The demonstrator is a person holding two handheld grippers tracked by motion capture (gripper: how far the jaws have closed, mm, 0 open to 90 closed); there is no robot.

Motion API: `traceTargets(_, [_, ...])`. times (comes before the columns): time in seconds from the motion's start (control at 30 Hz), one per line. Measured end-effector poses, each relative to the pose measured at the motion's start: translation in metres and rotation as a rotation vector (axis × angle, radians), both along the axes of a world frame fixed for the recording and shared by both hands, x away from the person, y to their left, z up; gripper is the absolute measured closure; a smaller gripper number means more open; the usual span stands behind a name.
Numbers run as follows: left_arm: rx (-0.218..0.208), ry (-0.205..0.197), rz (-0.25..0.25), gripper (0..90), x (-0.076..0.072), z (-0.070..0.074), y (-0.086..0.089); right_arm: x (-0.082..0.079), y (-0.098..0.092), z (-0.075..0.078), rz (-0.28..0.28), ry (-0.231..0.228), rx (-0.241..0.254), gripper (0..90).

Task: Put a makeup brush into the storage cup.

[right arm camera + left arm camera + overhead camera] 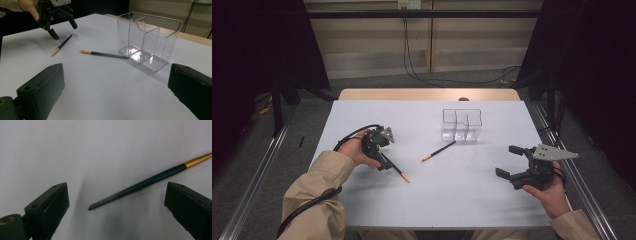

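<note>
Jaws of left gripper (117,207) gape around near brush (140,186), seemingly untouched; right gripper (117,92) open, empty.

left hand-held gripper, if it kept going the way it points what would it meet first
Most likely the dark brush lying on the white table. The left hand-held gripper points down at it with its jaws open on either side of the brush's thin end, not touching it, though the depth is hard to judge.

Left tool (384,159) tipped down near the table, jaws apart, right tool (511,162) level, jaws wide
</note>
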State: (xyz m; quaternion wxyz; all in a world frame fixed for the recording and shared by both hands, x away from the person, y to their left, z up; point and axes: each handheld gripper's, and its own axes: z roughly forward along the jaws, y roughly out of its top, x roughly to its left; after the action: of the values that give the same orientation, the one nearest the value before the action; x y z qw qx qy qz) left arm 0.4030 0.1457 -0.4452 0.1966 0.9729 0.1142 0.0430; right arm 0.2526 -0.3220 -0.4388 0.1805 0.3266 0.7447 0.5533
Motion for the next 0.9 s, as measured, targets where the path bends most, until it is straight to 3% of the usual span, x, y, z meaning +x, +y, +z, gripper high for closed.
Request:
traceTargets(0.17, [0.010,-0.004,-0.026,11.6,-0.0016,-0.0042,-0.0026,0.0001,0.0003,-0.0003,0.001,0.004,-0.003,0.1])
traceTargets(0.37, [0.038,-0.004,-0.068,24.1,-0.0027,-0.0071,-0.0039,0.0000,0.0001,-0.0002,0.001,0.001,-0.003,0.3])
traceTargets(0.9, [0.026,0.080,-0.118,50.3,-0.0055,-0.0052,-0.0043,0.0003,0.0002,-0.0007,0.008,0.007,-0.004,0.5])
